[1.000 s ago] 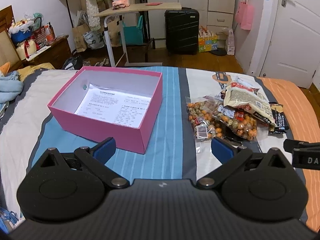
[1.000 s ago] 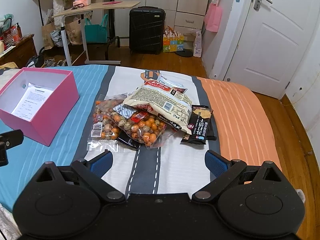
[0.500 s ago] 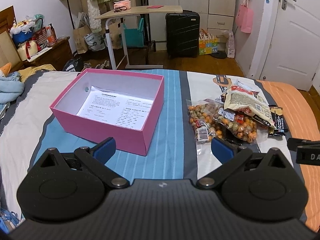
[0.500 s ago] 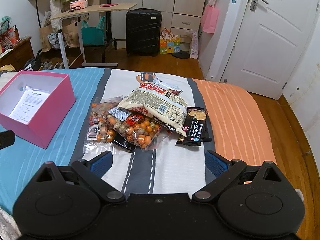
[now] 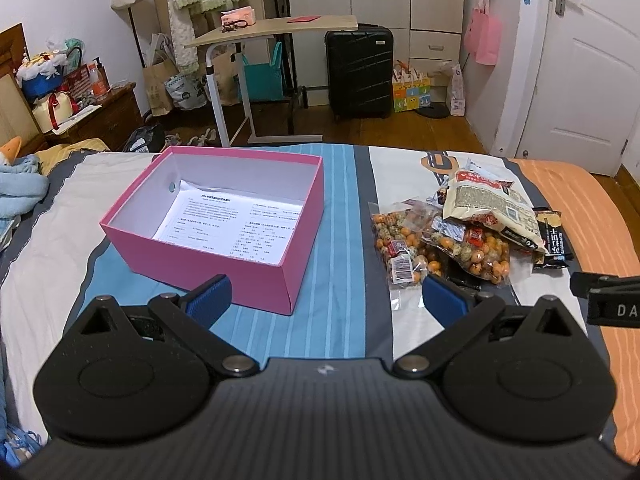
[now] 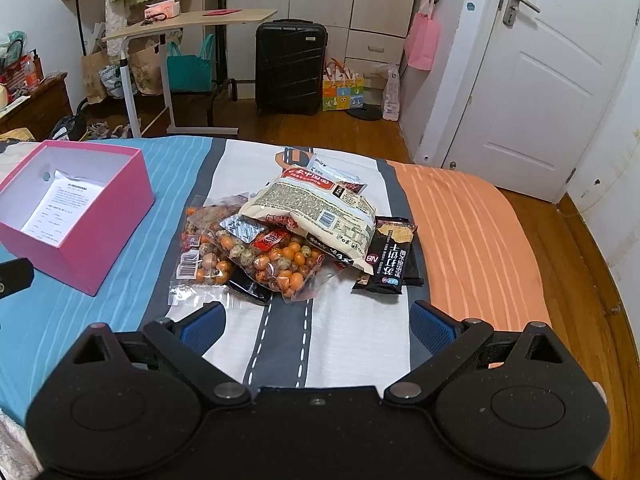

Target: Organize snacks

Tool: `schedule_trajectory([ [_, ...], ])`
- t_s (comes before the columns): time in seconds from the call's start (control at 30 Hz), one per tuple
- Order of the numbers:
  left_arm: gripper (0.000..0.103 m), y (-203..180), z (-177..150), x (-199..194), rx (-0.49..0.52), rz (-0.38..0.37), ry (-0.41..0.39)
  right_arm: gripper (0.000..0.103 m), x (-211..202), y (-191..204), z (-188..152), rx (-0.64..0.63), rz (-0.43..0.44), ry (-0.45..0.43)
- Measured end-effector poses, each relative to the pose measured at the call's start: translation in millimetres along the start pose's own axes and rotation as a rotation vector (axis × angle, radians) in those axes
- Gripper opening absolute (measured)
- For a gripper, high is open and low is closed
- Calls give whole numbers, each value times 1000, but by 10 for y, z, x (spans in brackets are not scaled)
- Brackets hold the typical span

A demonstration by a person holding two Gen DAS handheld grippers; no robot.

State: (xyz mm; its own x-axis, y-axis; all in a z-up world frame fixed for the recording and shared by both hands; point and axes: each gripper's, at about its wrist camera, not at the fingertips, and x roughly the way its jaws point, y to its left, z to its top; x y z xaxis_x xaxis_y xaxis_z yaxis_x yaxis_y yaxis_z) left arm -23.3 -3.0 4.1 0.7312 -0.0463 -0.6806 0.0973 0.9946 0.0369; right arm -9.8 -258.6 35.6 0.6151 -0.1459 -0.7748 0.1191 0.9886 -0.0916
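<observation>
The left gripper (image 5: pixel 326 292) has its fingers spread wide and holds nothing; it hangs above the bed (image 5: pixel 340 216), near the front corner of the pink box (image 5: pixel 224 264). The right gripper (image 6: pixel 316 326) is also wide and empty. The snacks (image 6: pixel 296 228) lie in a pile on the bed, to the right of the box, apart from it. Inside the box lies a printed paper (image 5: pixel 232 224).
</observation>
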Motion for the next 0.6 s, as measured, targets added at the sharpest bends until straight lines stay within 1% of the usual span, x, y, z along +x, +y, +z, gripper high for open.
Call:
schedule_trajectory([
  [0.6, 103, -75, -22, 85, 30, -3, 30, 100, 10, -11, -17, -19, -4, 3],
])
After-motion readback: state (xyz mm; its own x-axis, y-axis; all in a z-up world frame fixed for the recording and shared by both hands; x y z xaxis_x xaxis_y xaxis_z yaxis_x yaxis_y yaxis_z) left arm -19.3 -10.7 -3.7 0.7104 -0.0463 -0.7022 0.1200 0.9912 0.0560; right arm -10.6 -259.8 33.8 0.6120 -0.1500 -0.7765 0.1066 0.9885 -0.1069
